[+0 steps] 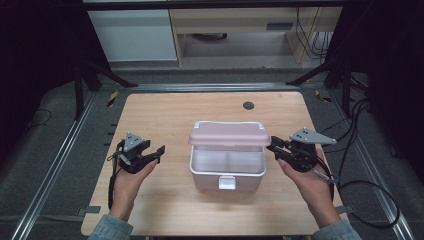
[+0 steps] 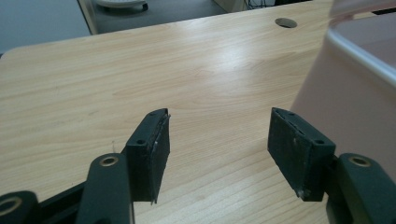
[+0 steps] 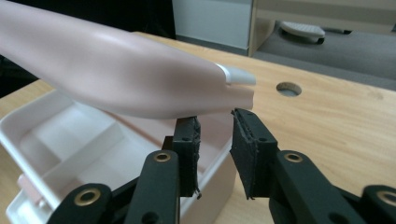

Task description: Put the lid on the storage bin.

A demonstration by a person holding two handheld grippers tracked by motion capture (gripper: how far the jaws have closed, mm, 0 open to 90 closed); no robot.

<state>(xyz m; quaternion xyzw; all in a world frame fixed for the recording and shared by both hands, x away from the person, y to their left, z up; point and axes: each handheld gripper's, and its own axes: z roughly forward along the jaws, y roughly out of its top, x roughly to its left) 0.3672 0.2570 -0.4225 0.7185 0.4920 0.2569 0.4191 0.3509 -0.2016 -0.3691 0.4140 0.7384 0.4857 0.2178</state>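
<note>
A white lunch box (image 1: 227,170) stands at the middle of the table. Its pink lid (image 1: 230,136) is raised at the back, and the divided inside (image 3: 70,140) holds nothing. My right gripper (image 1: 272,146) is at the lid's right end. In the right gripper view its jaws (image 3: 215,123) stand a little apart just under the lid's corner (image 3: 116,74), and the pads do not press on it. My left gripper (image 1: 159,152) hovers over bare wood, left of the box. Its jaws (image 2: 217,126) are wide apart with nothing between them, and the box's wall (image 2: 345,93) lies off to their right.
The box has a pink latch (image 1: 227,182) on its front wall. A round cable hole (image 1: 248,105) sits in the wooden table (image 1: 165,205) behind the box. Cables trail off the table's right side (image 1: 360,185). Dark frame legs stand beyond the far corners.
</note>
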